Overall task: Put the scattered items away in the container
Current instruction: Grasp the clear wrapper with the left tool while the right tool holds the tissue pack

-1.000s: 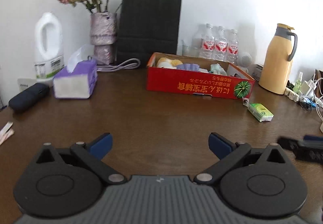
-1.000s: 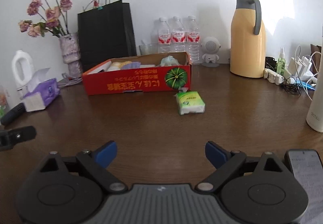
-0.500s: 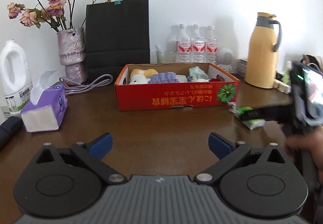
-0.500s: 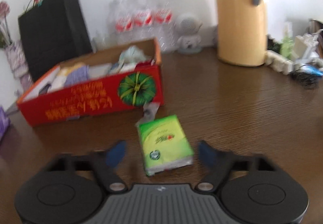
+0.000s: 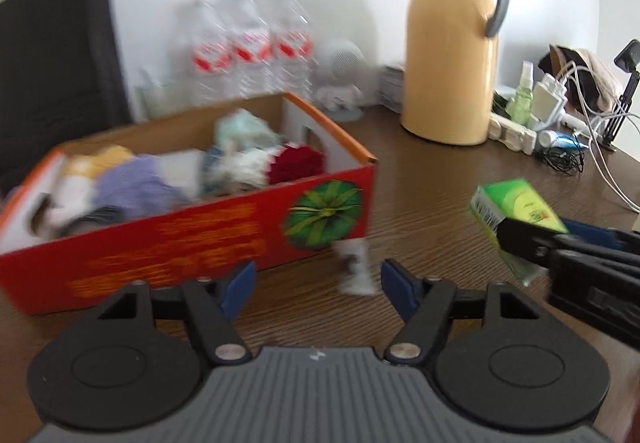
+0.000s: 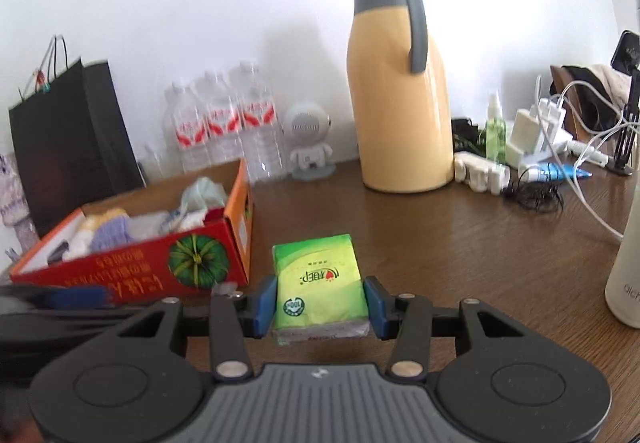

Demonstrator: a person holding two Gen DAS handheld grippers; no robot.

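Since a second back: green tissue pack off its spot by the box corner and now between the pads of the right gripper; left gripper swung from the table's left part to the right end of the red box. Left wrist view: shows box interior full of soft items, a small white wrapper on the table just ahead of the left fingertips, and the right gripper from the side with the pack raised clear of the wood; blurred. Right wrist view: shows pack face-on, printed top up, both blue pads pressed against its long sides; wrapper only partly seen at the box corner, and the left gripper as a dark blur at the left edge. Right jaws closing, pack clamped between them. Left jaws closing, partly open, nothing pressed; wrapper lies ahead of the gap, contact not resolvable. Box just left of the pack, its open top near; short right wall toward the right gripper. Yellow jug, water bottles and cable clutter at the back, well apart from the pack. Bare wood between pack and jug.
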